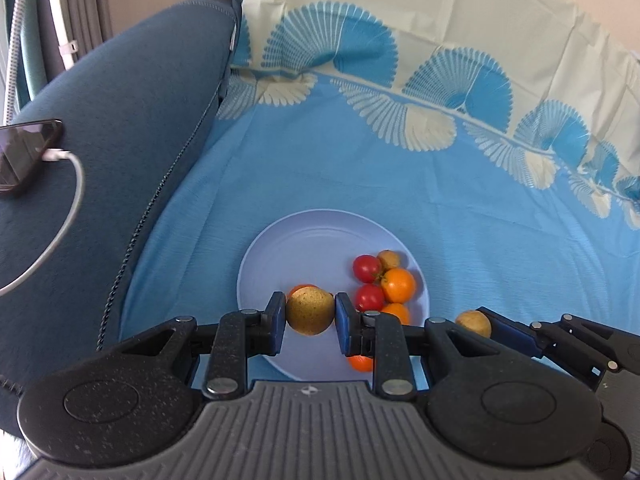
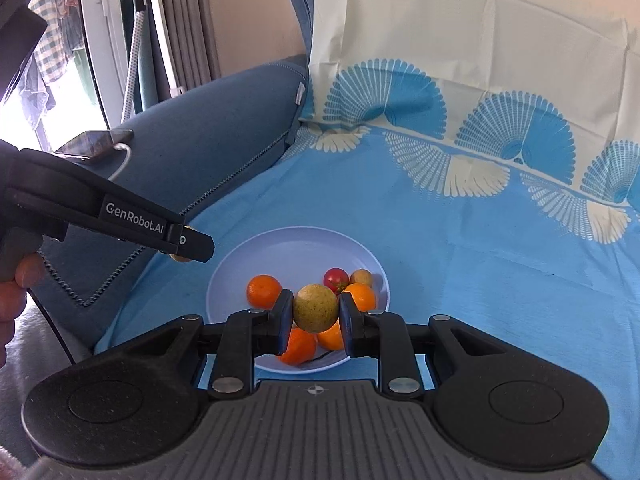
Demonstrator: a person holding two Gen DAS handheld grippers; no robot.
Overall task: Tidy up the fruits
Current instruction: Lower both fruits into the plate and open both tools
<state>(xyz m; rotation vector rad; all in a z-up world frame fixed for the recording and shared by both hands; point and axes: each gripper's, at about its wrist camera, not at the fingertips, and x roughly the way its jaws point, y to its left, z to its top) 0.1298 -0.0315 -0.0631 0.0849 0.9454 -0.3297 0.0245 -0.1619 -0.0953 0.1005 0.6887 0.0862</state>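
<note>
My left gripper [image 1: 310,312] is clamped on one speckled yellow-green fruit [image 1: 310,310], low centre of its view, above the near part of the pale plate [image 1: 280,248]. My right gripper [image 2: 315,312] squeezes a second one [image 2: 315,307] the same way, over the plate's near half. On the plate I count two red tomatoes [image 1: 367,268], at least three oranges [image 1: 398,285] and one small yellowish fruit [image 1: 389,259]. Beyond lies the blue patterned sheet [image 1: 360,168]; at the left edge, one phone [image 1: 24,152] on the dark blue cushion [image 1: 132,128].
</note>
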